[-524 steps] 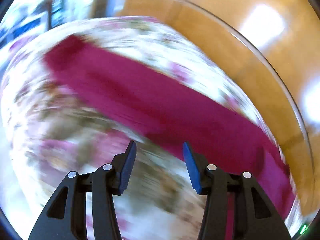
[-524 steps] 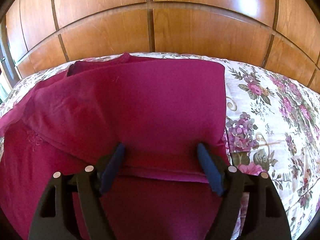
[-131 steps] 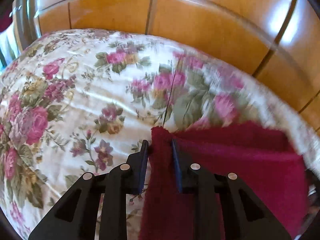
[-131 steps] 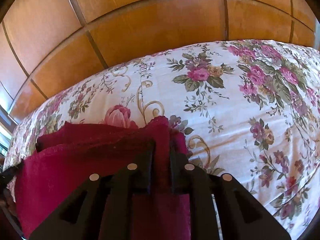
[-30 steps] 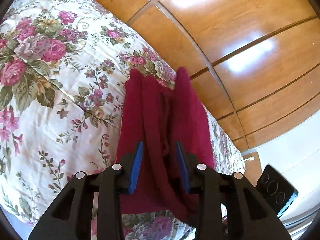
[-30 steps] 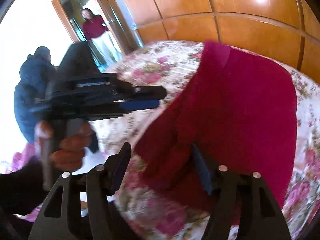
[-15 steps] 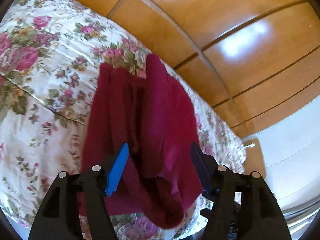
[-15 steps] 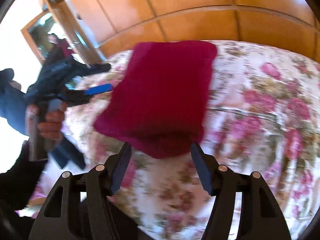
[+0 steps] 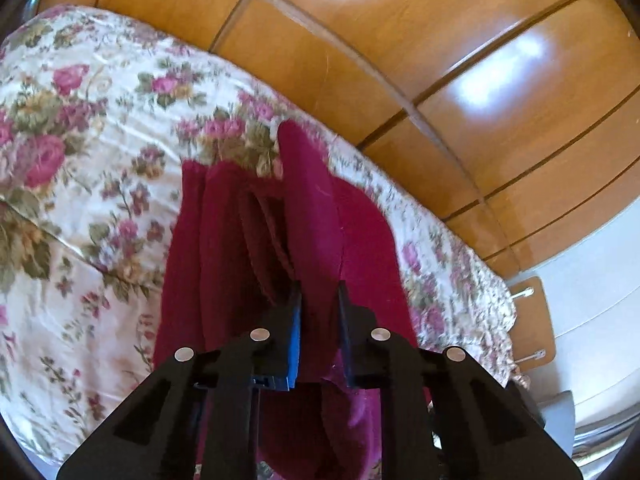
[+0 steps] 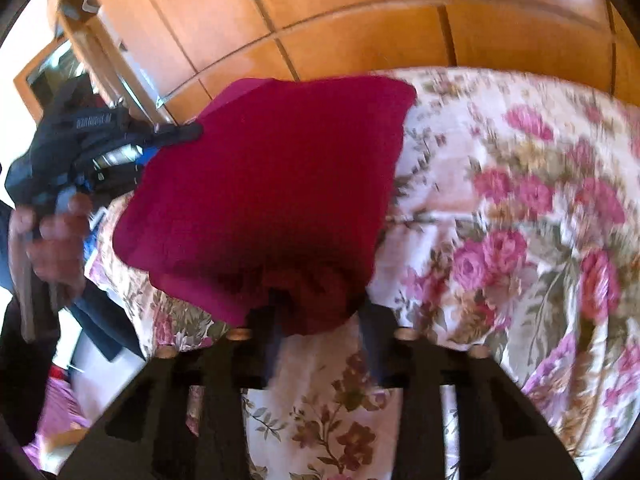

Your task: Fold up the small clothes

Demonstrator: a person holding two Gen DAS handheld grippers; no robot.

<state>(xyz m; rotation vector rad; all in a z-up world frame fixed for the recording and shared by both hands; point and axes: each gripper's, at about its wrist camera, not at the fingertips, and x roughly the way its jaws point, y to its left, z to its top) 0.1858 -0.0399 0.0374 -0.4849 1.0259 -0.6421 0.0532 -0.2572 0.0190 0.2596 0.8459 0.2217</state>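
A dark red folded garment (image 9: 224,240) lies on a floral bedspread (image 9: 80,160). In the left wrist view my left gripper (image 9: 320,308) has its jaws closing on an upright fold of that cloth, and the pads pinch it. In the right wrist view the same garment (image 10: 272,168) lies as a flat folded block. My right gripper (image 10: 322,320) is closing around its near bunched corner, which fills the gap between the fingers. The left gripper (image 10: 176,134), held by a hand (image 10: 52,232), meets the cloth's left edge.
Glossy wooden wardrobe panels (image 9: 400,40) rise right behind the bed. The floral bedspread (image 10: 520,200) stretches to the right of the garment. A small wooden stand (image 9: 532,320) sits past the bed's corner. A mirror or doorway (image 10: 52,68) is at far left.
Both grippers' jaws went from wide apart to narrow, each now around red cloth. The right gripper came closer to the garment's near corner. The left one slid onto a raised fold.
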